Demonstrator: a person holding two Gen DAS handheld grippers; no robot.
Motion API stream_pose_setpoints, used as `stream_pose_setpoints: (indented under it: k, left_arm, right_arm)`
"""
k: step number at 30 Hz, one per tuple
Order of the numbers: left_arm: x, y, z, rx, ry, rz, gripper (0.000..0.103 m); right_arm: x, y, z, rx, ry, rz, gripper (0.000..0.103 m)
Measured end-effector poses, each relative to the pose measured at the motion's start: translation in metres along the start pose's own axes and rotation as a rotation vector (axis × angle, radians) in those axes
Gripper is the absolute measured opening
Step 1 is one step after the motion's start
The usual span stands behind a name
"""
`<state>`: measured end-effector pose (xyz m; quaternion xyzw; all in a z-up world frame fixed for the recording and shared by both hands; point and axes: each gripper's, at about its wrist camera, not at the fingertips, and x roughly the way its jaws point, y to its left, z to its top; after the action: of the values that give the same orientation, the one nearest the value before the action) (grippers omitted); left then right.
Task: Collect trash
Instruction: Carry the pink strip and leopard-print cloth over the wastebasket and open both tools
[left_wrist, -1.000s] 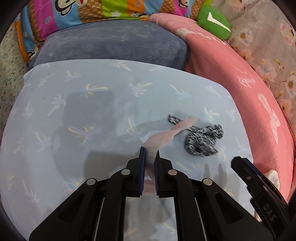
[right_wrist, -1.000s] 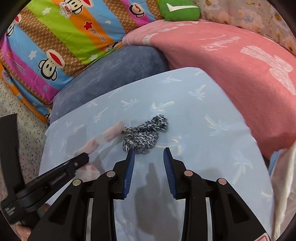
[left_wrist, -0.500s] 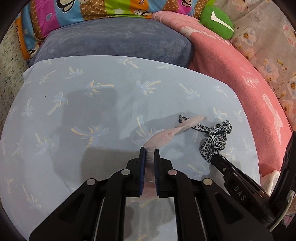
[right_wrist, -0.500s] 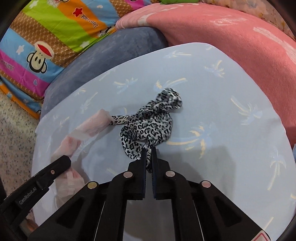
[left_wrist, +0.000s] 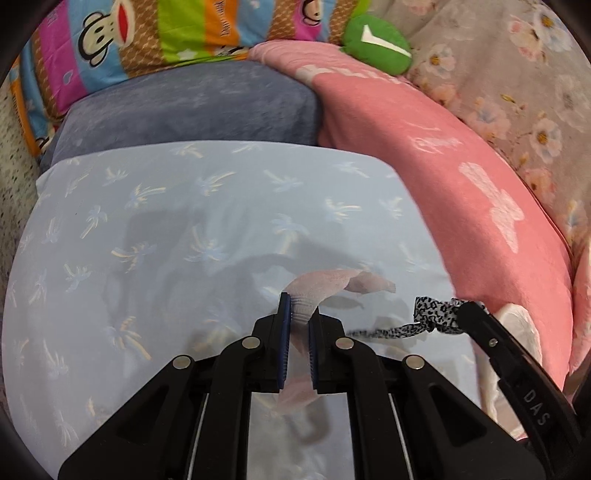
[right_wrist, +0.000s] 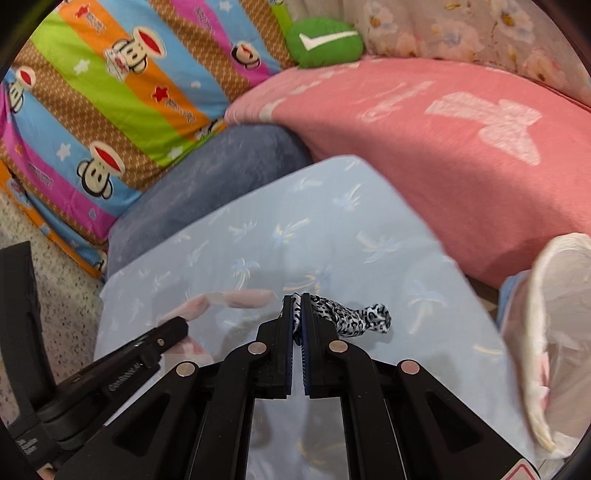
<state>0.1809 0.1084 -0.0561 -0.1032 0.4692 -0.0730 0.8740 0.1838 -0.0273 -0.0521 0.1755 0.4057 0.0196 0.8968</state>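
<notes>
A pale blue sheet with palm-tree print (left_wrist: 221, 229) covers the flat surface in front. Behind it lies a grey-blue velvety cushion (left_wrist: 192, 107), beside a pink blanket (right_wrist: 443, 155). A striped monkey-print pillow (right_wrist: 110, 92), a green plush (left_wrist: 376, 44), floral fabric (left_wrist: 517, 81) and speckled floor (right_wrist: 62, 295) frame the scene.

Both wrist fisheyes look forward and down, close over the pale blue palm-print sheet (left_wrist: 207, 236) (right_wrist: 332, 236), the right from farther right, sharing it, the pink blanket (left_wrist: 461, 192) (right_wrist: 443, 147) and each other's gripper.
</notes>
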Motion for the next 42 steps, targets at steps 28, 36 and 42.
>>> stream_pose_setpoints:
  k: [28, 36, 42]
  left_arm:
    - [-0.055, -0.224, -0.059, 0.402, -0.053, -0.182, 0.009]
    - [-0.049, -0.258, -0.070, 0.456, -0.017, -0.222, 0.010]
    - [-0.045, -0.274, -0.077, 0.483, -0.005, -0.227, 0.010]
  right_arm:
    - [-0.203, -0.200, -0.018, 0.253, -0.306, -0.154, 0.004]
    - [-0.219, -0.235, -0.028, 0.311, -0.324, -0.186, 0.004]
    - [-0.219, -0.246, -0.031, 0.327, -0.325, -0.196, 0.004]
